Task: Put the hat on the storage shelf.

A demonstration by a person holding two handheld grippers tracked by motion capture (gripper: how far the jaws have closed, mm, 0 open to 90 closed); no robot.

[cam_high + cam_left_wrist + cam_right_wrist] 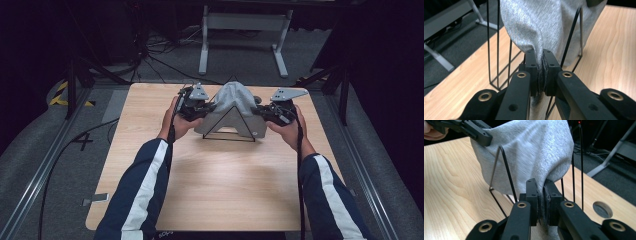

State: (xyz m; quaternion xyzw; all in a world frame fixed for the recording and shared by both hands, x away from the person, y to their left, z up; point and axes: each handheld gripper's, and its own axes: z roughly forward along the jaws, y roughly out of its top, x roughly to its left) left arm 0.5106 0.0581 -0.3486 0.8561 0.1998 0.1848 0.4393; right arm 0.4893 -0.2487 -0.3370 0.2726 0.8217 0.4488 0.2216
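A grey cloth (233, 107) drapes over a black wire frame (229, 127) on the desk (210, 175), between the left gripper (541, 72) and right gripper (541, 195). Each gripper's jaws pinch a cloth edge. The right gripper view shows a round hole (602, 209) in the desk.

Grey cloth (234, 107): knitted, heathered fabric, matt, fine speckled weave visible in the left gripper view (541, 25); soft folds where pinched. Wire frame (229, 131): thin black metal rod, smooth, slight sheen. Table (210, 180): light wood-grain top, smooth, satin finish, with a round cut-out (602, 209). Left gripper (541, 72) and right gripper (541, 195): jaws of black matt plastic, faintly textured, with brass-coloured glossy eyelets; pads looked ribbed and rubbery. Grey top plates (288, 93): flat, matt metal. Sleeves (142, 195): dark, smooth synthetic cloth with white stripes. Floor (50, 150): grey, rough carpet-like covering.
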